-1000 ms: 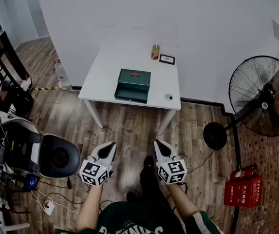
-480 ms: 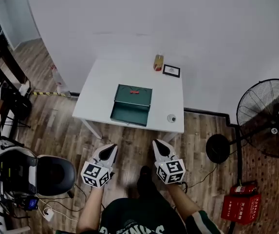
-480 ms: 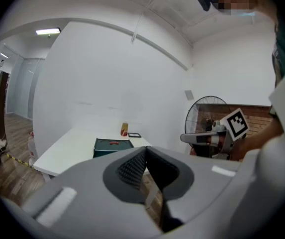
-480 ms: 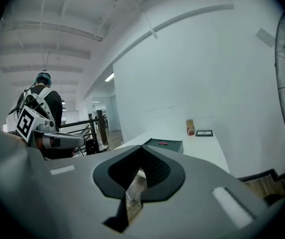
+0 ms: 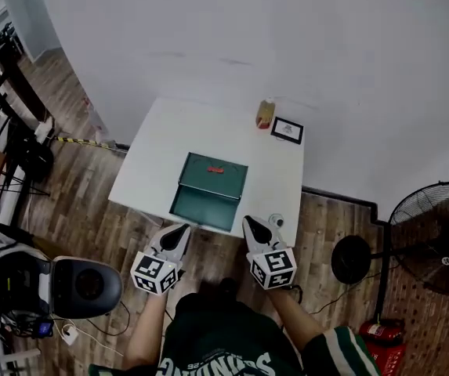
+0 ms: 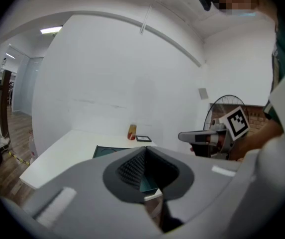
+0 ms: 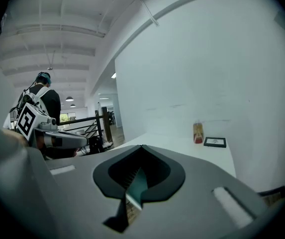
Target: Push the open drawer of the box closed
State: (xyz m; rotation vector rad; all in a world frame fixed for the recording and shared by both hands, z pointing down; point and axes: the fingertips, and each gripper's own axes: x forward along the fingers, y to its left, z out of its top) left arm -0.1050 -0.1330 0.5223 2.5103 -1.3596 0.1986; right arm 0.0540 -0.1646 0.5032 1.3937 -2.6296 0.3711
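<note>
Box [image 5: 218,175]: green, rectangular, set mid-frame on smooth white table [image 5: 157,151]; drawer [image 5: 203,208] drawn open toward the near edge. Left gripper [image 5: 181,230], right gripper [image 5: 249,224]: fingers pressed together, empty, held near that edge.

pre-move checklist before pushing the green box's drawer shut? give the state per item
1. Drawer of the green box is pulled out toward the person: ok, ready to push.
2. Left gripper fingers together, nothing held: ok.
3. Right gripper fingers together, nothing held: ok.
4. Contact with the drawer front: not ok, both grippers hang at the table's near edge, apart from the drawer.
5. Way to the drawer front free: ok, the small round object sits to the drawer's right, not in front.
6. Box braced against sliding back: cannot tell.
</note>
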